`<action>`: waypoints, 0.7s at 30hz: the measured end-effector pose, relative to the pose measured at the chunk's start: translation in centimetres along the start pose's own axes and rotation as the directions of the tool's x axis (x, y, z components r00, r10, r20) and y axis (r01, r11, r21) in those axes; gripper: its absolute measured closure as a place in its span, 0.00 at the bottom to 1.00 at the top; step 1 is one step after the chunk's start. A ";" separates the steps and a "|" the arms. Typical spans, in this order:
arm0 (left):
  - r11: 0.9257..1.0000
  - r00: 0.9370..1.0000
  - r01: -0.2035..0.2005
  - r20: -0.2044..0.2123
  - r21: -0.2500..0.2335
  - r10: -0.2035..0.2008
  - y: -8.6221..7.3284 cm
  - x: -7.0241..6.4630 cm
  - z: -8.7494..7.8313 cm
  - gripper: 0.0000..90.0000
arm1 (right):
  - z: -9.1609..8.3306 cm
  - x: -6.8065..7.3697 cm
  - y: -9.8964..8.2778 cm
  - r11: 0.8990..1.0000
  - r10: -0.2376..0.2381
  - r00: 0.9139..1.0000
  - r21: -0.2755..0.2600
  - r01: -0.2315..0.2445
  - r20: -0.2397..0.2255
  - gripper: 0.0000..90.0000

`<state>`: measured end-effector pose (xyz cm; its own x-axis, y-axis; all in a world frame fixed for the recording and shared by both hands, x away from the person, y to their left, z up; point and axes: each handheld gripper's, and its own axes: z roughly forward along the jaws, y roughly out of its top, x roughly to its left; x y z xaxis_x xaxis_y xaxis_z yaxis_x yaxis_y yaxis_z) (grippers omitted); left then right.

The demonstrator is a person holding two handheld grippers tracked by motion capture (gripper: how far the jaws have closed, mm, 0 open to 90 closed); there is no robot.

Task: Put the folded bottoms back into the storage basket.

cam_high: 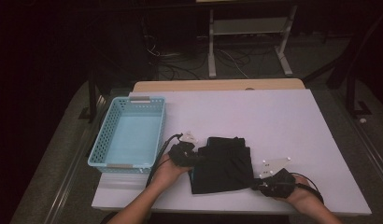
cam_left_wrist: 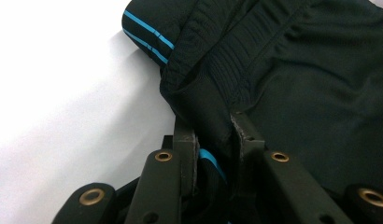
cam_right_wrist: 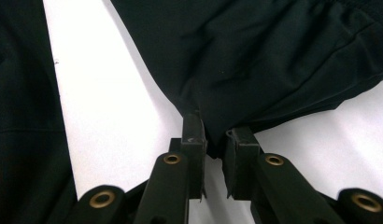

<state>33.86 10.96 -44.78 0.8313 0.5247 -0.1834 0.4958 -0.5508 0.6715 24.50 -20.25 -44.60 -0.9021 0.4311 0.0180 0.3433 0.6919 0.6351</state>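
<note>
A black folded garment [cam_high: 223, 164] is laid flat on the white surface [cam_high: 283, 121], near the front edge and a little left of the middle; thin blue stripes [cam_left_wrist: 147, 35] are seen along one folded edge in the left gripper view, and a ribbed band is seen beside them; the cloth is dark and its kind cannot be told for sure.

The left gripper [cam_high: 195, 158] is held at the left edge of the garment, by the person's left hand [cam_high: 166, 171]; its fingers [cam_left_wrist: 186, 140] are clamped on a fold of the black cloth, and a small piece of blue is seen low between them.

The right gripper [cam_high: 258, 185] is held at the front right corner of the garment, by the right hand [cam_high: 299, 193]; in the right gripper view its fingers [cam_right_wrist: 193, 135] are closed on the hem of the cloth, which is pinched between the two pads; the white surface is seen on both sides of this corner.

A grey three-cornered plate with white dots is seen on top of each gripper; a black cable is trailed from each one.

A light blue basket [cam_high: 102, 140] with perforated walls is placed on the left part of the surface, just beside the left hand; it is apart from the garment.

Behind the surface a dark floor with cables and a white metal frame [cam_high: 248, 42] are seen.
</note>
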 end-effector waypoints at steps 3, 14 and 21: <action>1.000 1.000 0.000 0.000 0.002 0.000 0.0 0.0 0.0 0.84 | -0.2 -0.2 0.1 1.000 0.015 1.000 -0.015 -0.015 -0.010 0.89; 1.000 1.000 -0.022 -0.009 -0.004 0.022 0.5 -0.2 -0.3 0.88 | -1.3 -0.8 2.2 0.991 0.019 0.999 -0.132 -0.024 -0.034 0.89; 0.997 0.998 -0.056 0.020 -0.062 0.057 2.3 -1.1 -1.6 0.88 | -1.8 -1.2 2.6 0.983 0.032 0.998 -0.176 -0.040 -0.049 0.89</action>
<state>33.71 10.22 -41.87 0.8630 0.4796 -0.1589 0.4322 -0.5379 0.7237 26.02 -20.00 -41.60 -0.9023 0.4244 0.0761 0.3279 0.5610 0.7601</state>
